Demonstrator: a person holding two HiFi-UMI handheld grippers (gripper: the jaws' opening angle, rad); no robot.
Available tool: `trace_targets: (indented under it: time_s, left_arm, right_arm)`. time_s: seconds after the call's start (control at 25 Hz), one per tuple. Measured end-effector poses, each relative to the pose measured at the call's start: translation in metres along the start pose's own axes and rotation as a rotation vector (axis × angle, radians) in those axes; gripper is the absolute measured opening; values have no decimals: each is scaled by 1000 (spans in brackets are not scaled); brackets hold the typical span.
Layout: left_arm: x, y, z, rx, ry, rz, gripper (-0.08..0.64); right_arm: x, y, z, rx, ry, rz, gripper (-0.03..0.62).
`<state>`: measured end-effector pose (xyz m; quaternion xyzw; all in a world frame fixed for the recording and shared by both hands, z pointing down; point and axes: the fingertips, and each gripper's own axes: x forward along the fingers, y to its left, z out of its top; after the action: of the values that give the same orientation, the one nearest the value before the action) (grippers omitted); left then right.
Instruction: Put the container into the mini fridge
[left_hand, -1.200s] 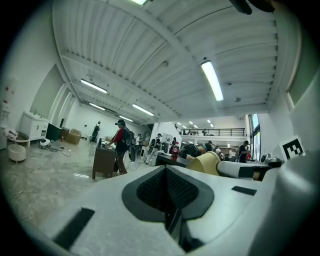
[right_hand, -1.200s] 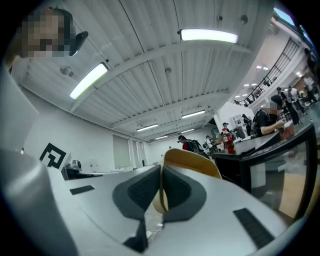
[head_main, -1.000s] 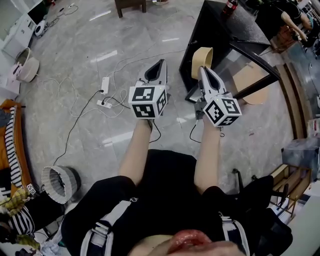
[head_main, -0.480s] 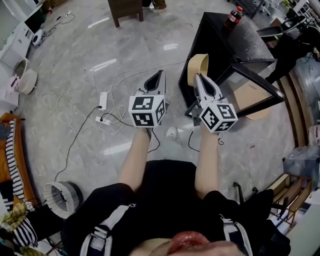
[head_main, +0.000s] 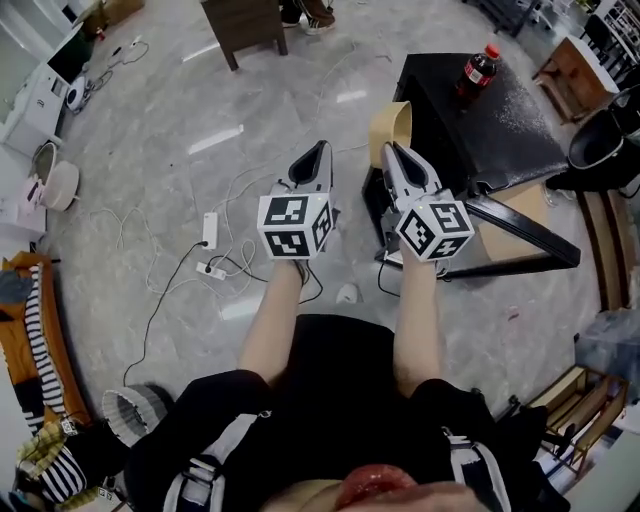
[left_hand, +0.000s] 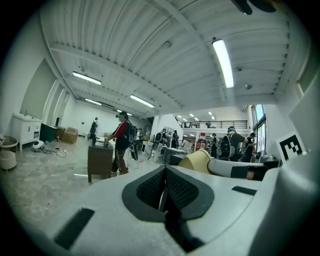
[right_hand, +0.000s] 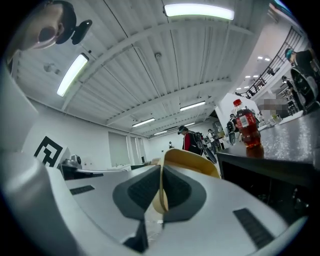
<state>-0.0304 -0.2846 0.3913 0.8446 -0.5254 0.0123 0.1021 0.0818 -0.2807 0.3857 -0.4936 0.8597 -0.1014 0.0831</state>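
My right gripper (head_main: 389, 150) is shut on the rim of a tan round container (head_main: 390, 126), held out in front of the black mini fridge (head_main: 480, 110). In the right gripper view the container's (right_hand: 187, 159) yellow-tan wall is pinched between the dark pads (right_hand: 140, 192). The fridge's glass door (head_main: 520, 232) hangs open to the right. My left gripper (head_main: 318, 152) is shut with nothing in it, level with the right one and to its left; in the left gripper view its pads (left_hand: 172, 187) meet. Both grippers tilt upward toward the ceiling.
A cola bottle (head_main: 477, 70) stands on top of the fridge. A white power strip (head_main: 210, 230) and loose cables lie on the grey floor to the left. A dark wooden stool (head_main: 245, 22) stands at the back. A wicker basket (head_main: 130, 410) sits at lower left.
The view has shifted so the fridge top and the cola bottle now show more fully. Both grippers keep their pose, the right one still holding the container.
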Motion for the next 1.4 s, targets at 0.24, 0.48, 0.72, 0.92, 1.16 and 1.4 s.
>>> trace_targets:
  time_s: [0.24, 0.48, 0.72, 0.92, 1.16, 1.4]
  left_arm:
    - [46, 17, 3, 8, 27, -16, 9]
    - [84, 26, 1, 13, 64, -45, 9]
    - [108, 28, -9, 12, 95, -74, 9]
    - [122, 28, -19, 21, 124, -83, 9]
    - [130, 32, -17, 36, 130, -81, 9]
    - [136, 36, -16, 40, 132, -78, 9]
  right_arm:
    - [40, -25, -5, -66, 55, -31, 18]
    - [66, -52, -39, -326, 341, -152, 19]
    - [63, -100, -75, -452, 571, -289, 20]
    - [42, -164, -97, -523, 665, -428, 20]
    - [40, -202, -105, -589, 702, -576, 20]
    - [48, -206, -99, -542, 645, -607, 104]
